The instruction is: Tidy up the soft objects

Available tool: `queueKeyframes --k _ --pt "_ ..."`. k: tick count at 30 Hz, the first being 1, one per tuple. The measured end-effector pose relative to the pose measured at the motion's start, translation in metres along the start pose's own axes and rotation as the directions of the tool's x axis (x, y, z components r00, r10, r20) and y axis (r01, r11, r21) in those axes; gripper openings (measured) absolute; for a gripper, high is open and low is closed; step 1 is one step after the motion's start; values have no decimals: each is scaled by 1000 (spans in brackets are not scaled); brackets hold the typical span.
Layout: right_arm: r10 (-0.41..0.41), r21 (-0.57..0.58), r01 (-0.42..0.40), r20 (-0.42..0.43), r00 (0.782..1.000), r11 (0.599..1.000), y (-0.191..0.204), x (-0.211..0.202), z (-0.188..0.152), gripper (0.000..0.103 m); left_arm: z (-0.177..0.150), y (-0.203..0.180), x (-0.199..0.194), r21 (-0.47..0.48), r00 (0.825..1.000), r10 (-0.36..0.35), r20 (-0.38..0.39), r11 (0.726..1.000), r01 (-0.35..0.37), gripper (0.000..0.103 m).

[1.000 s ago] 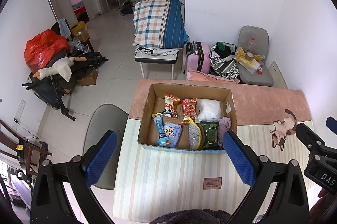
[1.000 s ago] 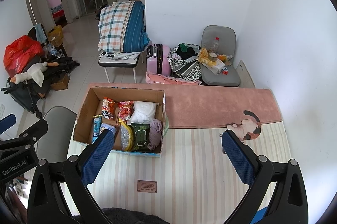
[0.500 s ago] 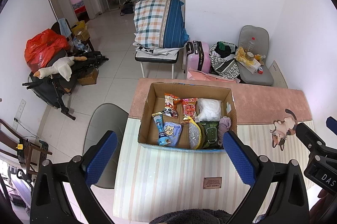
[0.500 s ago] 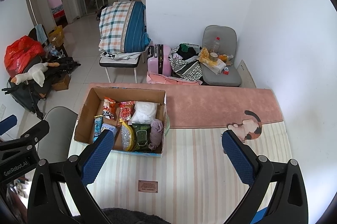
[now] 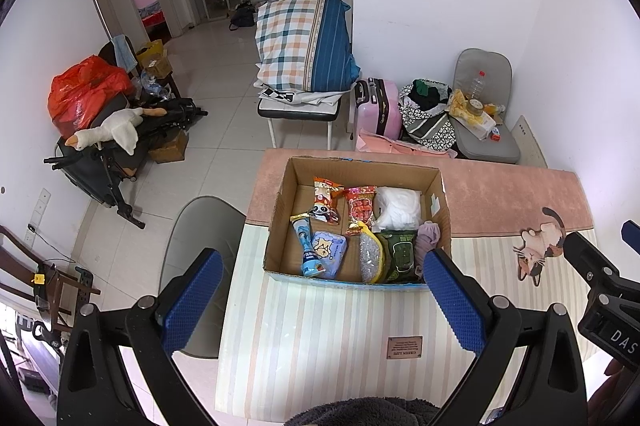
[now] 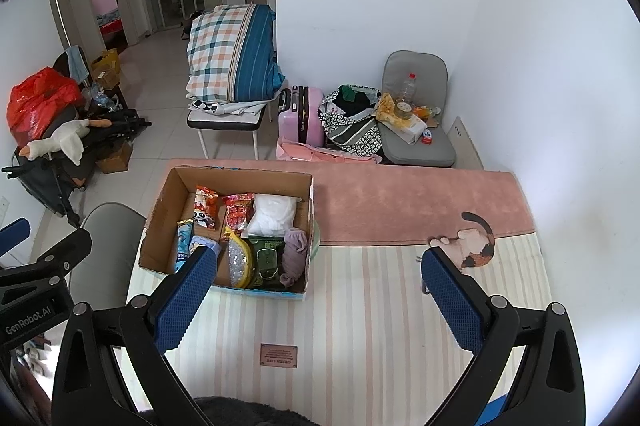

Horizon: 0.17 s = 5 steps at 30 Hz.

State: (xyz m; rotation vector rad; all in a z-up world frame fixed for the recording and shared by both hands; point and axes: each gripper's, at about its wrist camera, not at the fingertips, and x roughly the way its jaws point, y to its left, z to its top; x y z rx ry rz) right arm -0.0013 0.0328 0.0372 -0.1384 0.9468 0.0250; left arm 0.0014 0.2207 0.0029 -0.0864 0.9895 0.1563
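An open cardboard box (image 5: 286,186) (image 6: 164,202) stands on a striped mat on the table. It holds snack packets, a white bag (image 5: 398,204) (image 6: 274,212), a green pouch (image 5: 400,254) (image 6: 266,260), a mauve cloth (image 5: 428,238) (image 6: 294,256) and a blue pack (image 5: 330,246). My left gripper (image 5: 318,300) is open and empty, above the table in front of the box. My right gripper (image 6: 316,300) is open and empty, to the right of the box. A dark fluffy item (image 5: 360,412) (image 6: 248,412) lies at the near edge below both.
A pink rug (image 6: 400,202) covers the far part of the table; a cat picture (image 6: 474,240) is on the mat's right. A grey chair (image 5: 200,226) stands left of the table. Behind are a bench with plaid bedding (image 5: 304,44), a pink suitcase (image 5: 378,108) and a cluttered grey chair (image 5: 484,114).
Both views have shifted very slightly; the grippers stay open and nothing on the table has moved.
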Motion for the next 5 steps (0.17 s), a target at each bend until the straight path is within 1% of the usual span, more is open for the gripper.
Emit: queueKeyframes --k 5 --pt "4 -2 -4 2 1000 1000 -1 -2 0 103 1 0 0 0 1000 -5 1 1000 5 103"
